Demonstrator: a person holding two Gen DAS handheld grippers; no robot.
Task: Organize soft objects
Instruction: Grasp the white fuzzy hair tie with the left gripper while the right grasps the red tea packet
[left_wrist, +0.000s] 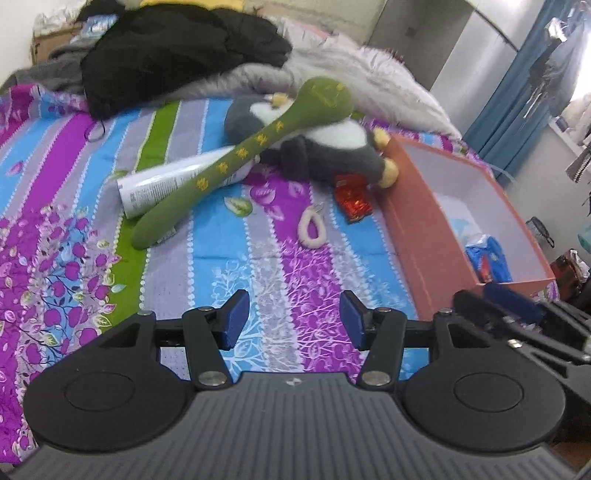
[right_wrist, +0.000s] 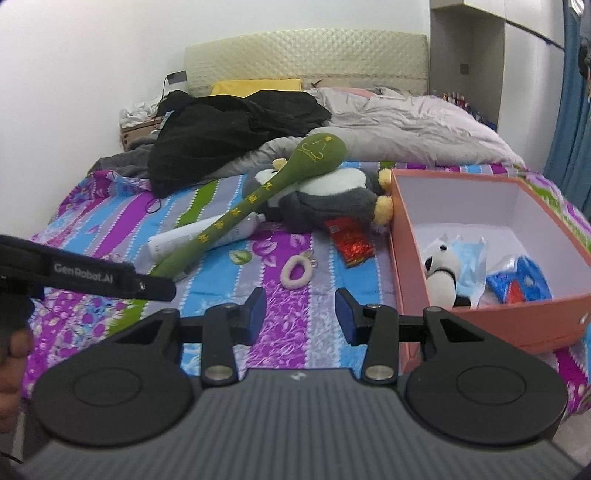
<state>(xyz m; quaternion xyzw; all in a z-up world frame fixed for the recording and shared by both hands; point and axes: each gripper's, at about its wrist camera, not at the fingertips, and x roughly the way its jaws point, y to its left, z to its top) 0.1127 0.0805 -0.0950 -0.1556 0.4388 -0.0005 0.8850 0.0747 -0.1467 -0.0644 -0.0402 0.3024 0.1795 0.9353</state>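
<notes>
Both grippers hover over the striped bed (right_wrist: 221, 206) with nothing in them: the left gripper (left_wrist: 294, 318) and the right gripper (right_wrist: 300, 314) each stand wide.

The soft things left to sort lie mid-frame. A long green plush toy (right_wrist: 258, 206) leans across a grey and white stuffed animal (right_wrist: 332, 201) and over a white tube (right_wrist: 192, 240), with a fuzzy white ring (right_wrist: 294, 275) and a red packet (right_wrist: 352, 245) nearer the camera. The pink box (right_wrist: 498, 321) sits at the right of the frame, touching the stuffed animal's yellow foot.

The likely trouble is that the green toy rests on two other things; lifting it by one end could drag the tube or roll the stuffed animal. The ring is small and flat, so a grip may catch the sheet instead.

The right wrist view shows a small black and white plush toy (right_wrist: 441, 269) and blue wrappers inside the box; the left wrist view shows only the wrappers (left_wrist: 487, 254), the near wall hiding the rest.
</notes>
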